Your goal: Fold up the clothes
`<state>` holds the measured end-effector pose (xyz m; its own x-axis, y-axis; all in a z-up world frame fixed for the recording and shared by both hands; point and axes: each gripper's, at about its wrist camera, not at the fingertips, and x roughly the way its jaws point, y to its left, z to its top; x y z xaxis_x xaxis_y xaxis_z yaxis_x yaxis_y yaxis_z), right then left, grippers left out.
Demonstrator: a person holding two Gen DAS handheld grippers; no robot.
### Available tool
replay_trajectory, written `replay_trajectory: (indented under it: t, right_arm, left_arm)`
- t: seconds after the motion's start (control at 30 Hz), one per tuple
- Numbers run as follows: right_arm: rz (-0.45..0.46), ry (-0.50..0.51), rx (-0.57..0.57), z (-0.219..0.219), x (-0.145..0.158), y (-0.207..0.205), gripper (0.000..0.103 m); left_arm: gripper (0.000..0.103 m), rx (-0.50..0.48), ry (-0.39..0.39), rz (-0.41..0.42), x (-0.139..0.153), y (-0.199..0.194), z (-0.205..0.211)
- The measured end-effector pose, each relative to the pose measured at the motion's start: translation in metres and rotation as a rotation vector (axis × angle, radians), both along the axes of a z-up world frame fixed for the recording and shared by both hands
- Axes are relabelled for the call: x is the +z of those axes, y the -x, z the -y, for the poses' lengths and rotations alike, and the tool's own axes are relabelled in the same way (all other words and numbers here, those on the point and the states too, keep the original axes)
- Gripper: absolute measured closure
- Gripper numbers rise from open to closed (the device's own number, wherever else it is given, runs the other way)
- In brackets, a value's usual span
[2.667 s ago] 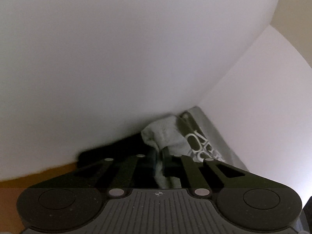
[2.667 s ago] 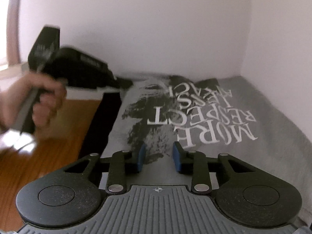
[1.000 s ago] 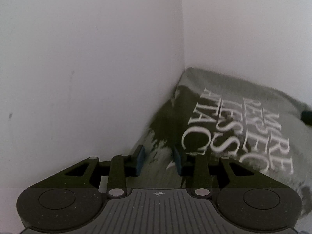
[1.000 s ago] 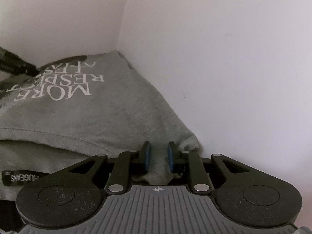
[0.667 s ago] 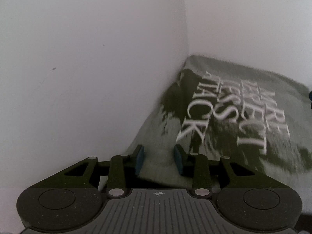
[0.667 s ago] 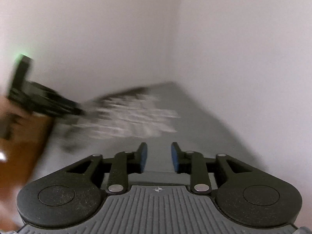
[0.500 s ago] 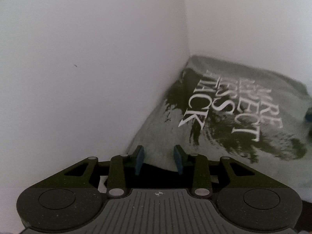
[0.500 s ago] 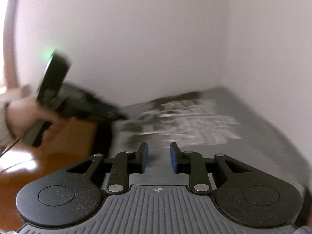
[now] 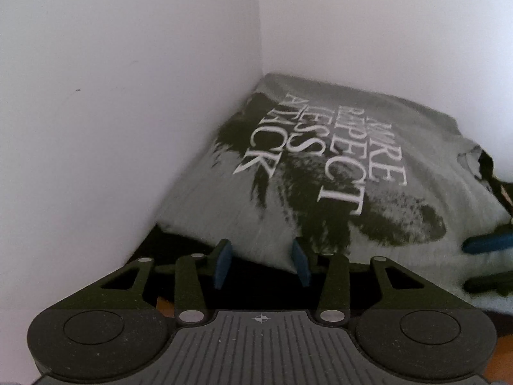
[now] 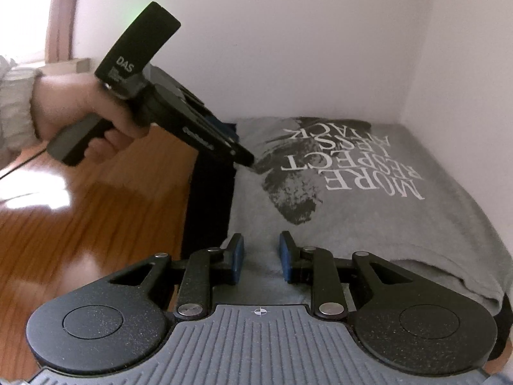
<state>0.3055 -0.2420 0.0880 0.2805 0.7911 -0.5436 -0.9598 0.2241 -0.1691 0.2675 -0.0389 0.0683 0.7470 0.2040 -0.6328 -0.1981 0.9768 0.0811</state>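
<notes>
Left wrist view: the left tongs (image 9: 261, 261) have just been spreading; nothing sits between the blue pads, which hover over the near edge of the folded grey cotton T-shirt (image 9: 320, 192). A second ago grey cloth lay right at the pads; now a dark garment (image 9: 256, 276) shows beneath them. The shirt lies in the corner of two white walls (image 9: 112, 112). The print reads "MORE RESPECT LESS ATTACK".

Right wrist view: the right tongs (image 10: 261, 261) stand slightly parted and empty above the shirt's near hem, the sleeve fold released. The left tongs' black housing (image 10: 134, 48) reads "DAS". Wooden table (image 10: 96, 224) at left. Judgement: fold complete, both hands letting go.
</notes>
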Motion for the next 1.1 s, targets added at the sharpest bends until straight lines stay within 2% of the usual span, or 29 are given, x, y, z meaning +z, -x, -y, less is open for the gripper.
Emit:
replay_trajectory:
  t: [0.1, 0.2, 0.27, 0.3, 0.33, 0.4, 0.47, 0.5, 0.53, 0.57, 0.67, 0.83, 0.87, 0.97, 1.1]
  right_arm:
    - [-0.019, 0.001, -0.001, 0.007, 0.002, 0.000, 0.077]
    - [-0.050, -0.018, -0.012, 0.018, 0.001, 0.003, 0.077]
    - [-0.067, -0.040, -0.027, 0.027, 0.002, 0.011, 0.074]
    - [-0.074, -0.053, -0.033, 0.033, 0.004, 0.017, 0.069]
    - [-0.081, -0.066, -0.038, 0.038, 0.005, 0.023, 0.060]
    - [-0.093, -0.100, -0.051, 0.042, 0.008, 0.034, 0.049]
    - [-0.115, -0.130, -0.067, 0.041, 0.012, 0.047, 0.030]
    - [-0.127, -0.143, -0.074, 0.040, 0.014, 0.053, 0.025]
    - [-0.140, -0.160, -0.075, 0.037, 0.014, 0.061, 0.018]
    - [-0.157, -0.171, -0.070, 0.033, 0.014, 0.069, 0.017]
    - [-0.204, -0.182, -0.044, 0.018, 0.012, 0.094, 0.014]
    - [-0.191, -0.211, 0.000, 0.001, 0.009, 0.136, 0.011]
    - [-0.218, -0.215, 0.004, 0.000, 0.009, 0.139, 0.009]
    - [-0.305, -0.203, -0.034, -0.009, 0.007, 0.145, 0.002]
    - [-0.323, -0.154, -0.117, -0.025, -0.003, 0.164, 0.001]
  left_arm:
    - [0.060, 0.051, -0.021, -0.014, 0.000, 0.009, -0.006]
    - [0.060, 0.061, 0.010, 0.017, 0.003, 0.020, -0.013]
    - [0.055, 0.075, 0.000, 0.032, 0.007, 0.028, -0.012]
    - [0.045, 0.080, -0.005, 0.047, 0.010, 0.034, -0.009]
    - [0.032, 0.082, -0.003, 0.061, 0.013, 0.041, -0.007]
    - [0.022, 0.081, 0.005, 0.092, 0.019, 0.057, -0.002]
    - [0.020, 0.082, 0.013, 0.107, 0.025, 0.074, 0.005]
    - [0.016, 0.088, 0.017, 0.111, 0.028, 0.084, 0.008]
    - [0.004, 0.093, 0.021, 0.116, 0.032, 0.094, 0.011]
    - [0.000, 0.099, 0.026, 0.125, 0.035, 0.105, 0.014]
    - [0.000, 0.110, 0.045, 0.150, 0.044, 0.149, 0.022]
    - [0.000, 0.155, 0.085, 0.159, 0.049, 0.230, 0.032]
    - [0.000, 0.158, 0.092, 0.153, 0.048, 0.244, 0.033]
    - [0.000, 0.166, 0.101, 0.141, 0.042, 0.273, 0.032]
    - [0.000, 0.154, 0.103, 0.130, 0.031, 0.300, 0.024]
